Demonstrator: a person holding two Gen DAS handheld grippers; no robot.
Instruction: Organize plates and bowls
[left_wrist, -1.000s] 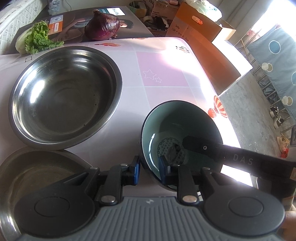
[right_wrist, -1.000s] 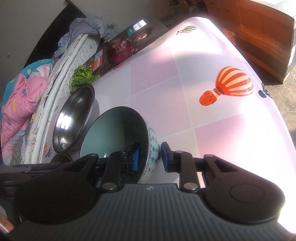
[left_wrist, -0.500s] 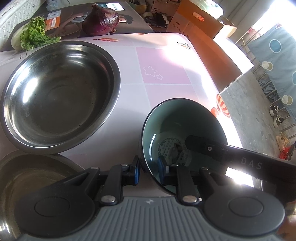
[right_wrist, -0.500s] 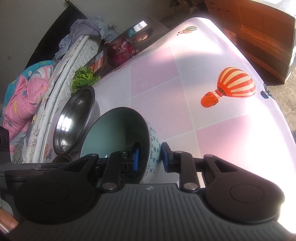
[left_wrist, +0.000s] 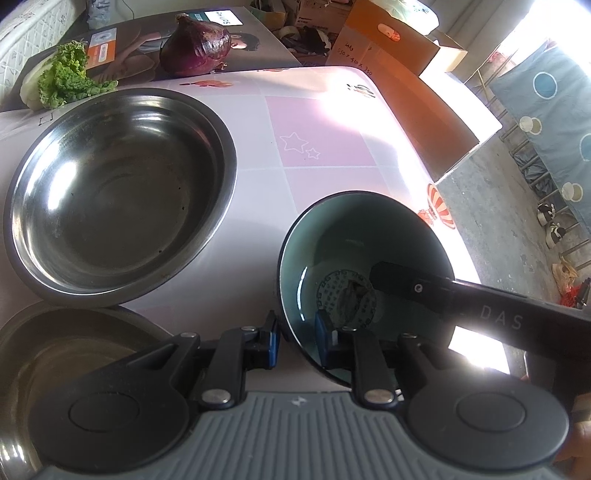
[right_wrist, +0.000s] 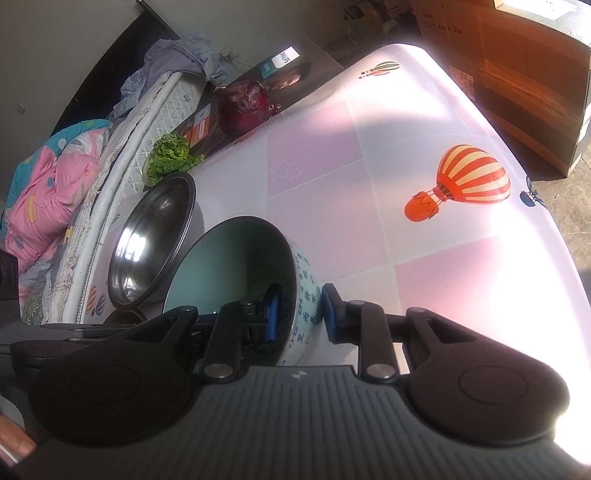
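A ceramic bowl (left_wrist: 354, 251) with a green inside and white-and-blue outside (right_wrist: 304, 291) is tilted above the table. My left gripper (left_wrist: 297, 341) straddles its near rim, one finger inside and one outside, closed on it. My right gripper (right_wrist: 299, 314) straddles the opposite rim the same way; its finger (left_wrist: 424, 286) shows inside the bowl. A large steel bowl (left_wrist: 118, 199) sits to the left, also in the right wrist view (right_wrist: 151, 240). A second steel bowl (left_wrist: 55, 354) sits at the near left.
A red onion (left_wrist: 195, 48), a lettuce head (left_wrist: 62, 81) and a printed box (left_wrist: 140, 55) lie at the table's far edge. Cardboard boxes (left_wrist: 402, 51) stand past the table's right edge. A mattress with bedding (right_wrist: 55, 184) lies along the left side.
The ceramic bowl stays held by both grippers and has tilted slightly more. The left wrist view has shifted a little; the steel bowls stay put.
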